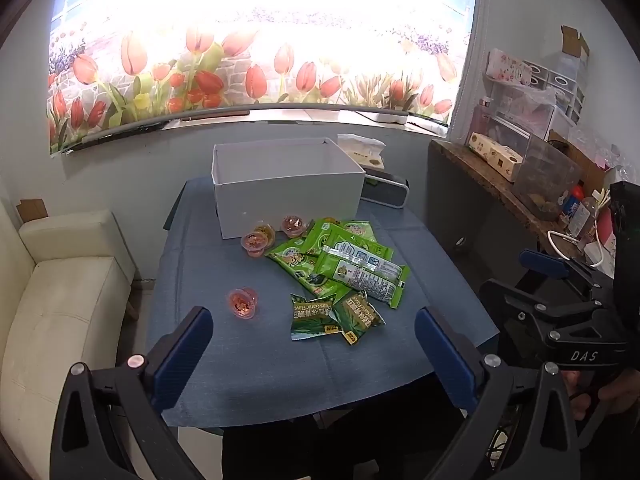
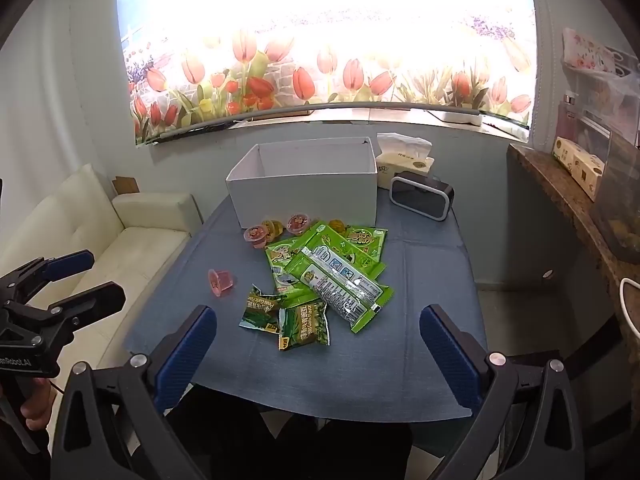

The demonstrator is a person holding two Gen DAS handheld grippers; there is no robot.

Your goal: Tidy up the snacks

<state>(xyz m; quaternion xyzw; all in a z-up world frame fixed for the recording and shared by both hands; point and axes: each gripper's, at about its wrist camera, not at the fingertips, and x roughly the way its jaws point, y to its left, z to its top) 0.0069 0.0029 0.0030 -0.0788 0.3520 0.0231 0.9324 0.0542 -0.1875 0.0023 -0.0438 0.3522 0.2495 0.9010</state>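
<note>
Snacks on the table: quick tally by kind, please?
Jelly cups: 5, one apart, the rest by the white box
Large light-green packets: about 4, overlapping
Small dark-green pea packets: 2
Total: about 11

This is a lived-in room of a home. A cream leather sofa [image 2: 132, 240] stands against the grey wall beside a small table under a blue cloth [image 2: 420, 272]. A tulip-print blind [image 2: 320, 64] covers the bright window. On the table sit a tissue pack [image 2: 404, 156] and a small clock [image 2: 422, 194], and a cluttered side shelf [image 1: 496, 184] carries boxes, plastic drawers and bottles.
</note>
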